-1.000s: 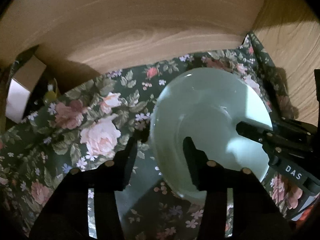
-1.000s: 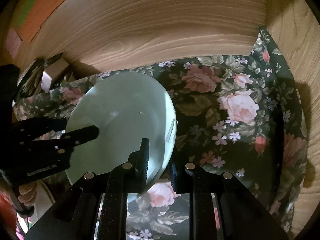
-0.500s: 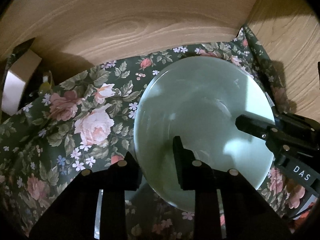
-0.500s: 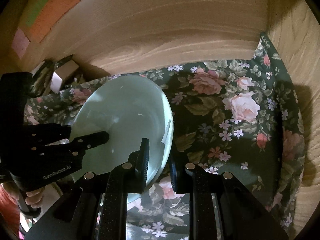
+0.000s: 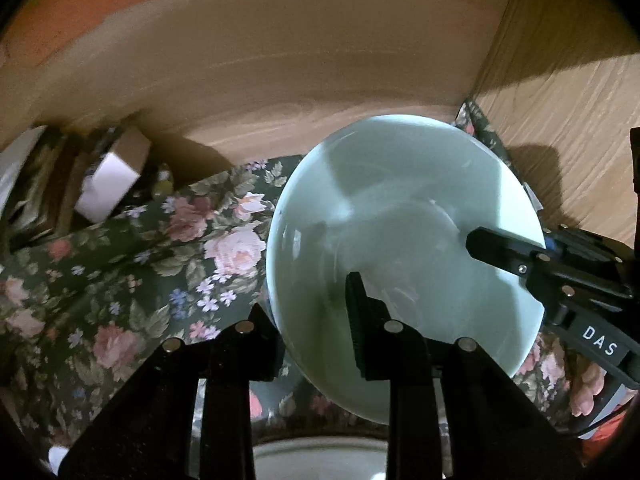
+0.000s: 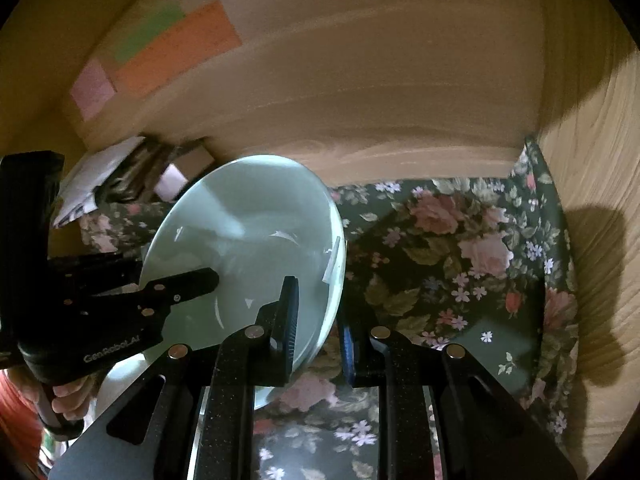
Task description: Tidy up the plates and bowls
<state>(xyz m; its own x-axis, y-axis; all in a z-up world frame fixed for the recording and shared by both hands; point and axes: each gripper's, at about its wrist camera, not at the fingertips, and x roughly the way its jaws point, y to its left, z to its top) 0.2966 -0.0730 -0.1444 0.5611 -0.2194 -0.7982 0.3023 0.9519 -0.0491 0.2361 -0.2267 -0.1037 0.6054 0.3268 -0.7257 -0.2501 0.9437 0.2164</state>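
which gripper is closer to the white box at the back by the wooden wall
Left. The left gripper grips the pale green bowl on the side facing the white box; the right gripper grips the bowl's opposite rim, farther away.

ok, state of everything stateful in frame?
pale green plate: off the cloth, tilted, gripped on two rim edges
left tongs: shut on the plate's rim
right tongs: shut on the opposite rim
floral cloth: spread flat
white dish: below the plate, mostly hidden
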